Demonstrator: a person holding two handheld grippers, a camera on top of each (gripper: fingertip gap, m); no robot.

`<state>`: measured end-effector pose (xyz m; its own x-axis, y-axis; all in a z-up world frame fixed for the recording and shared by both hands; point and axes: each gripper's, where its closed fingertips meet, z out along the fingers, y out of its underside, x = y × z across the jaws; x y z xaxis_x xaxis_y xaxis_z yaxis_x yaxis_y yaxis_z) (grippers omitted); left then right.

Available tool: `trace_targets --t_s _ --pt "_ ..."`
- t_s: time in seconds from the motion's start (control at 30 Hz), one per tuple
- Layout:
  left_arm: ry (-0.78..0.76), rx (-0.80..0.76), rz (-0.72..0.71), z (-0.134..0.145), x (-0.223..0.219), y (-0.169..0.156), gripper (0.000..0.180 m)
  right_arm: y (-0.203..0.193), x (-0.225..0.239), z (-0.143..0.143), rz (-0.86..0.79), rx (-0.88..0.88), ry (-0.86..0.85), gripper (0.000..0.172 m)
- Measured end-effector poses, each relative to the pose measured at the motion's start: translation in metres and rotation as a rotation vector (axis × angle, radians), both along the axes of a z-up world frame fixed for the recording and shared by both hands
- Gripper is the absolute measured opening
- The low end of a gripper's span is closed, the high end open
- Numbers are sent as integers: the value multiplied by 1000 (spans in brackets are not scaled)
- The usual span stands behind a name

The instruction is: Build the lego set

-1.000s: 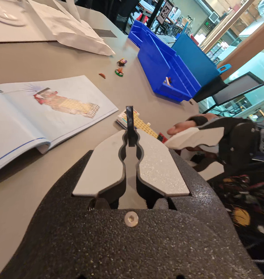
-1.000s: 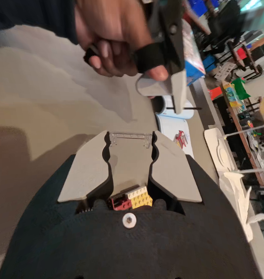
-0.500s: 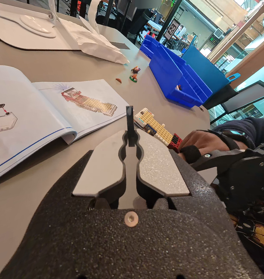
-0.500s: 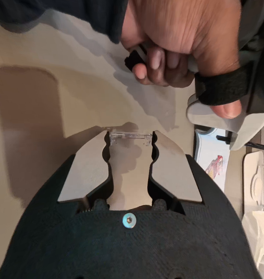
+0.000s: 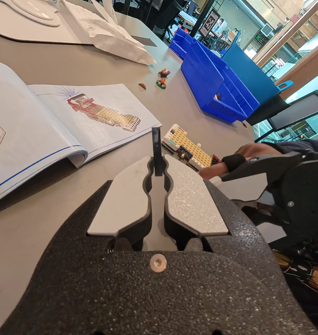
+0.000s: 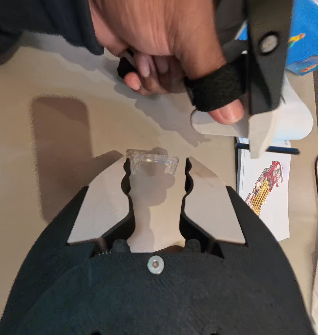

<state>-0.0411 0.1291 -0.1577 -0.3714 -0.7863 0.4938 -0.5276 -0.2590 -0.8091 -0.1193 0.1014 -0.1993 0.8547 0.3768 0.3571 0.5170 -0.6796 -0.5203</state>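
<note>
Left claw (image 5: 157, 160) pinches a thin flat black strip (image 5: 156, 145); right claw (image 6: 155, 161) spread, clear ridged plastic piece (image 6: 152, 163) loose between.

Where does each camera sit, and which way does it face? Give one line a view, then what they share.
Left wrist view: on the left gripper, low across the table toward booklet, brick model and blue bins; its fingers pinch a black piece.
Right wrist view: on the right gripper, facing down; fingers spread around a clear piece; left hand above.
Shared: booklet, black piece, table.
</note>
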Motion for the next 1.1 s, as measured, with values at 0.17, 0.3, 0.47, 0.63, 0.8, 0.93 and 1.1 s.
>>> trace_targets --t_s 0.17,0.3,0.47,0.63,0.8,0.93,1.1 --pt "14 -2 -3 -4 1 -1 8 -18 14 22 -38 47 82 70" --pt "14 2 7 -5 -1 2 8 -64 45 47 -73 110 156 70" --pt "3 -4 14 1 -4 3 8 -140 73 47 -131 124 245 70" --pt "-11 3 20 6 -5 0 8 -173 59 22 -116 107 298 79" --pt "-33 -29 35 11 -9 -6 8 -164 50 14 -58 157 212 74" --pt "-48 -61 51 13 -16 -12 8 -157 52 6 -38 133 187 66" --pt "-42 -59 44 9 -27 -20 8 -144 62 1 -122 131 176 58"
